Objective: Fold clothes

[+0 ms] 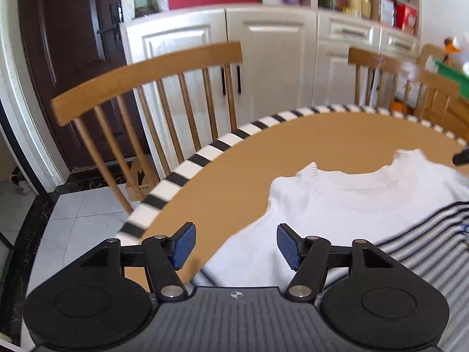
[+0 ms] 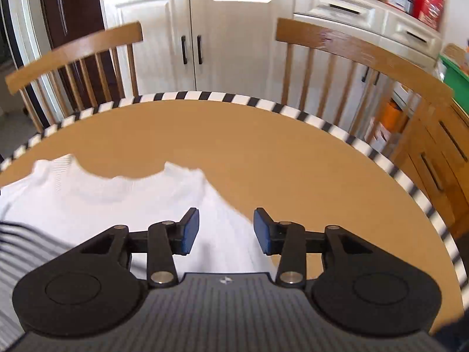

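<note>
**A:** so how far along is the folding here? doesn't look like much is done imo

**B:** yeah, pretty early I'd say. The white sweater (image 1: 351, 202) is lying on the counter (image 1: 293, 140) with its neckline toward the far edge, and the striped part (image 1: 425, 243) lies over the white at the near side. Could be one fold already made, or a separate garment, can't tell from these views.

**A:** are the grippers holding anything?

**B:** nope. The left gripper (image 1: 236, 246) has its jaws spread wide, nothing between the blue pads, hanging above the sweater's left edge where the cloth meets the bare counter. The right gripper (image 2: 225, 230) is the same deal: jaws apart, empty, over the sweater's right edge (image 2: 234, 205).

**A:** so basically lined up on both sides?

**B:** looks like it. My guess is the sides haven't been folded in yet, since the body (image 2: 117, 205) spreads wide across the counter. Whole tidy-up into a neat stack is still left.
</note>
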The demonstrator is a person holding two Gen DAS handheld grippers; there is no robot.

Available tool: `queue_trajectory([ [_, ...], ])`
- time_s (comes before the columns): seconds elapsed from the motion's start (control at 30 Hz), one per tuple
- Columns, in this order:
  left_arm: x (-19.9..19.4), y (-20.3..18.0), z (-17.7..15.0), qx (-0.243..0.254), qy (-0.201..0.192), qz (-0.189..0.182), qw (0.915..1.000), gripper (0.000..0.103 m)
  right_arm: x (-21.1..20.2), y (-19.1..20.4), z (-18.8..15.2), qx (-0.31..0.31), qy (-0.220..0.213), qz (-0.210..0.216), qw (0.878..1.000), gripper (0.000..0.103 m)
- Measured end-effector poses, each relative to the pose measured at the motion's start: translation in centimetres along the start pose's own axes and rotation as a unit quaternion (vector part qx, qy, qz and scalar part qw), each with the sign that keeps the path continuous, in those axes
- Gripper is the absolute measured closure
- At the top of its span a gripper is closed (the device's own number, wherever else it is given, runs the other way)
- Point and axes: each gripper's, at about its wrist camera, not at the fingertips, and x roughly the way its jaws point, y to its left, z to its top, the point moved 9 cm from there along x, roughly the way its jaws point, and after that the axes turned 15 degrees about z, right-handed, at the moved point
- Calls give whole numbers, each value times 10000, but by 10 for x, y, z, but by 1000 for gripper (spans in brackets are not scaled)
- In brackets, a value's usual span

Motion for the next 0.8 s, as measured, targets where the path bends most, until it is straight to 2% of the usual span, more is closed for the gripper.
queue_trajectory([
  [0.07,19,-14,0,207,120,-15,9997,38,22,2,13,-134,-65,161,9998,51],
  [0.13,30,-25,-3,412,241,-61,9988,40,43,6,22,-252,-18,356,9990,48],
  [0.17,30,-25,-2,359,207,-118,9991,42,49,7,26,-304,24,427,9986,48],
  [0.2,30,-26,-2,221,261,-253,9991,55,57,10,26,-378,129,551,9977,48],
  [0.23,31,-26,-2,81,317,-389,9987,79,64,12,27,-453,234,674,9964,51],
  [0.27,34,-29,-3,-23,368,-419,9984,92,72,15,27,-527,339,796,9949,76],
  [0.3,35,-32,-4,7,363,-322,9988,97,76,19,25,-620,469,918,9927,93],
  [0.37,35,-36,-3,147,208,-150,9996,97,81,29,23,-814,672,1063,9887,97],
  [0.47,42,-31,4,50,74,110,9999,97,84,27,30,-932,655,931,9891,97],
  [0.8,96,-36,56,1,-275,683,9973,97,124,5,79,-810,227,291,9960,98],
])
